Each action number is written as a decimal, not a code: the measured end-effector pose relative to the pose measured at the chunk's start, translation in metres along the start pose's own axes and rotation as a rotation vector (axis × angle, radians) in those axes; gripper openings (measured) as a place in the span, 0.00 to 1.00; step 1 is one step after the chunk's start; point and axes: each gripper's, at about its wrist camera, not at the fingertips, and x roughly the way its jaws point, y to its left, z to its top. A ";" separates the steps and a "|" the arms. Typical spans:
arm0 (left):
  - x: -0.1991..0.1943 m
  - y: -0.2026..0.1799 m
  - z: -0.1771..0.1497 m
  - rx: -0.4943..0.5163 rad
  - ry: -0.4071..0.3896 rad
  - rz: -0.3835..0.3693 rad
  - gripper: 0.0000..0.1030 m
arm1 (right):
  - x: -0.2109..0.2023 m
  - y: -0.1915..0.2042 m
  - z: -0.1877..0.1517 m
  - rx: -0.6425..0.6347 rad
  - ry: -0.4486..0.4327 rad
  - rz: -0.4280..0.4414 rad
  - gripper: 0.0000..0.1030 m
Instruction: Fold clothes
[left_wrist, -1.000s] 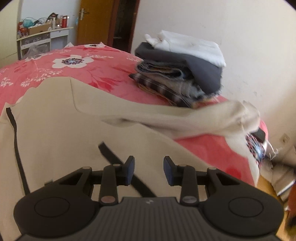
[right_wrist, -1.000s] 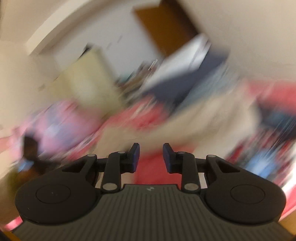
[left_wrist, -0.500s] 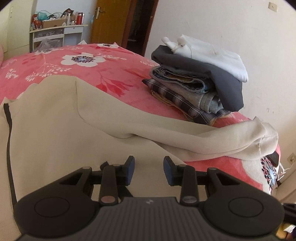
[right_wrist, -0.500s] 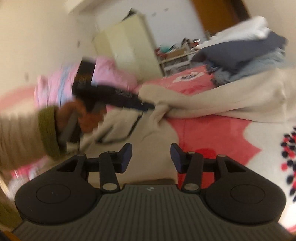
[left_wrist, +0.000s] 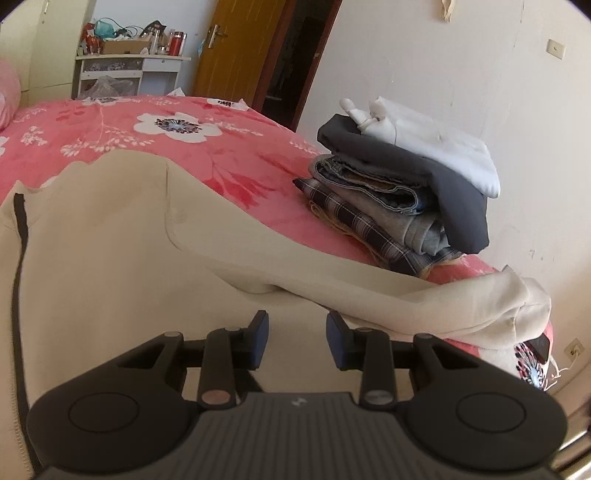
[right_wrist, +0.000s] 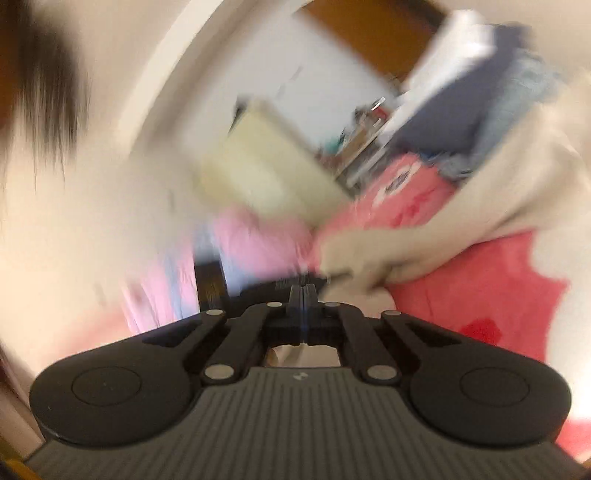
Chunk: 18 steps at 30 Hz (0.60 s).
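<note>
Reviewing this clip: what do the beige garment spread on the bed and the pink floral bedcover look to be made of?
The beige garment looks like a thick matte knit, perhaps sweatshirt fleece: it drapes in soft rounded folds, and its sleeve end shows a paler, fuzzy-looking inside. The pink floral bedcover seems a plush, velvety printed fabric with a faint sheen; the fibre itself cannot be told.

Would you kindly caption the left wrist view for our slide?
Left gripper open above a beige garment spread on the floral bedspread, beside folded clothes.

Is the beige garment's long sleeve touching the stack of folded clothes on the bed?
Touching. In the left wrist view the beige sleeve lies against the bottom plaid layer of the stack of folded clothes, with no pink bedspread between them.
</note>
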 end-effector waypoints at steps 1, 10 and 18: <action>0.004 0.000 -0.001 0.001 0.005 0.002 0.33 | -0.002 -0.008 -0.002 -0.004 0.001 -0.079 0.00; 0.011 -0.002 -0.006 0.027 0.006 0.005 0.33 | 0.040 0.036 -0.025 -0.474 0.161 -0.244 0.62; 0.014 -0.005 -0.007 0.067 -0.008 0.018 0.33 | 0.084 0.041 -0.047 -0.688 0.340 -0.334 0.05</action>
